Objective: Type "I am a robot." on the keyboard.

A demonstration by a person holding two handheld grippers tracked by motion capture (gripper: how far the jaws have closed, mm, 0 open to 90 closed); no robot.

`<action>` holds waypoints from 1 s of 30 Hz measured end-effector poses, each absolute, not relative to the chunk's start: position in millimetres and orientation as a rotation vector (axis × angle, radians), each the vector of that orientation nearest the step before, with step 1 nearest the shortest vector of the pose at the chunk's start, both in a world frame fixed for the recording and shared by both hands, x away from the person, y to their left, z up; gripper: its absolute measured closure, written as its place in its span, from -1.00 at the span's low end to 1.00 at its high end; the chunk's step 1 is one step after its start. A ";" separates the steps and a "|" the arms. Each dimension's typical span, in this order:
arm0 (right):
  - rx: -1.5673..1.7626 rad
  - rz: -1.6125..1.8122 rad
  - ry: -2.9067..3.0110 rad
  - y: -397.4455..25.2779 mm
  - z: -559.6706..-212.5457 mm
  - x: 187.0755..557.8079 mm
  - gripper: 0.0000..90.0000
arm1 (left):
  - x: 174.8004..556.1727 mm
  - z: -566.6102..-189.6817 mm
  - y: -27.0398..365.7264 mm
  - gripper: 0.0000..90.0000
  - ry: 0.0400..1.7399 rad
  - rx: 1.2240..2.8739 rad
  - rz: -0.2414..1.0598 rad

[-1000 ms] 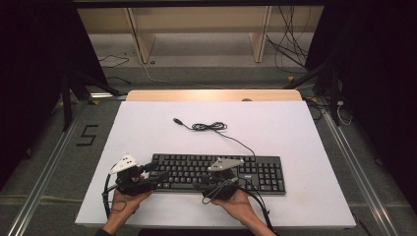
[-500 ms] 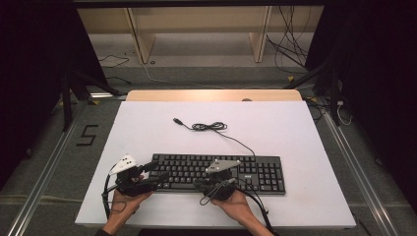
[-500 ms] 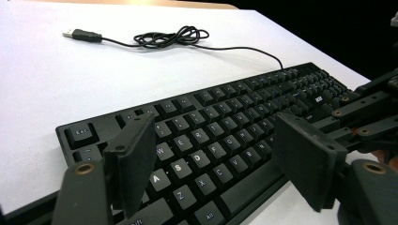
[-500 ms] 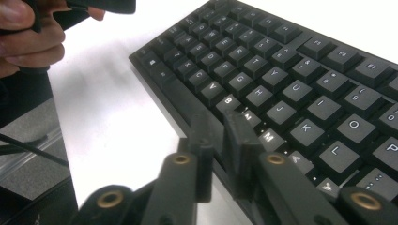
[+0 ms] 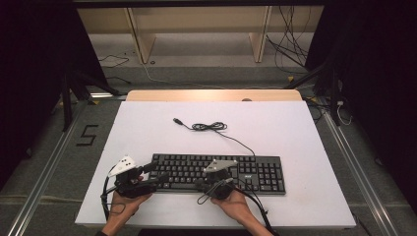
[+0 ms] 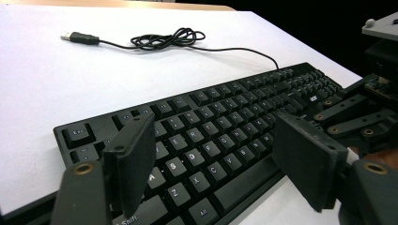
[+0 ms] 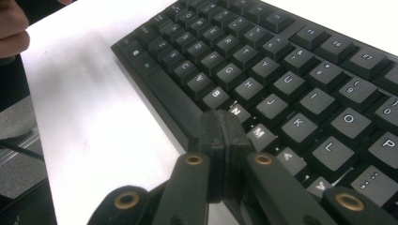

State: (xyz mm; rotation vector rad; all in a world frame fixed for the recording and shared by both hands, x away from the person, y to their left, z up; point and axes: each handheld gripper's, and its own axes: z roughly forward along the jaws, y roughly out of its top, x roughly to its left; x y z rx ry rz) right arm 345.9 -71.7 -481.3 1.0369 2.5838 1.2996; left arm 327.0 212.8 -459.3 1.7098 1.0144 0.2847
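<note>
the keyboard (image 5: 216, 172) at the lower centre looks stiff and light; better held at its ends. left gripper (image 6: 220, 164) fingers wide open, empty; right gripper (image 7: 224, 136) fingers closed, empty.

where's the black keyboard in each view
High view: the black rectangular keyboard lies on the white table's near half.
Left gripper view: it runs diagonally, lower left to right.
Right gripper view: it fills the upper right.
Shared landmark: its long space bar.

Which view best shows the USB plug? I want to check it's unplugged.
The left gripper view: the USB plug lies loose on the table, close and sharp. The high view shows it small.
</note>
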 end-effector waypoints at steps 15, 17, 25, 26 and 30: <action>1.032 1.284 2.579 -71.3 -482.8 347.3 1.00 | 324.5 -458.1 211.1 -0.35 1.004 1.715 0.282; 1.032 1.283 2.579 -71.4 -482.9 347.5 1.00 | 324.5 -458.1 211.0 -0.36 1.004 1.713 0.281; 1.024 1.265 2.585 -70.5 -484.2 347.3 1.00 | 324.5 -458.1 210.7 -0.38 1.004 1.714 0.280; 1.015 1.254 2.580 -69.8 -485.3 346.9 1.00 | 324.5 -458.1 210.6 -0.38 1.003 1.714 0.280; 1.009 1.240 2.569 -68.9 -485.5 346.6 1.00 | 324.6 -458.1 210.8 -0.38 1.004 1.713 0.281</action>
